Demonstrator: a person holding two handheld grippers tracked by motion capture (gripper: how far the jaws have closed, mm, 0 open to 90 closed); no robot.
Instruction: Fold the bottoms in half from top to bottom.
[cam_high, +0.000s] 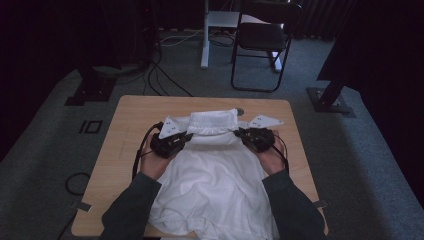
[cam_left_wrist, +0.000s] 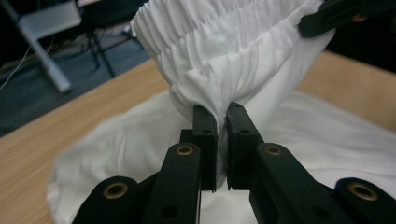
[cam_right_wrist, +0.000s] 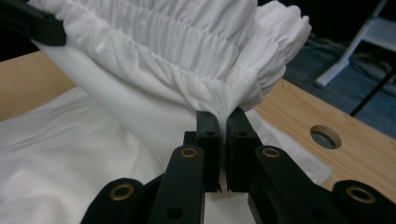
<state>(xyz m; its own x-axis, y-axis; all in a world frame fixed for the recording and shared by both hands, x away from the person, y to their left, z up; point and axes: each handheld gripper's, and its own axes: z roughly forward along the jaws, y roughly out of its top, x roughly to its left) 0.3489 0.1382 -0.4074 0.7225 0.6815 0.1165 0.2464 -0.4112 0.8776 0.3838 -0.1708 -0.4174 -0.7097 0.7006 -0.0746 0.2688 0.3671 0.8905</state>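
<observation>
The left gripper (cam_high: 186, 136) is clamped on the left end of the gathered waistband (cam_high: 214, 122) of a white garment (cam_high: 215, 180); in the left gripper view its jaws pinch a fold of cloth just under the elastic (cam_left_wrist: 219, 51). Between the two grippers the waistband is held up and stretched, while the rest of the garment hangs down toward the person and lies spread over the wooden table (cam_high: 130, 115). The right gripper (cam_high: 240, 134) is likewise closed on the waistband's right end, with the cloth caught between its jaws and the ruffled edge (cam_right_wrist: 187, 37) bunched just above them. Beyond it, a round hole (cam_right_wrist: 325, 136) in the table shows close by.

The step in hand looks like lifting the garment by its waist, probably to shake it flat or fold it. The next move calls for both grips to keep firm and level, so that the cloth hangs evenly and neither corner slips.
</observation>
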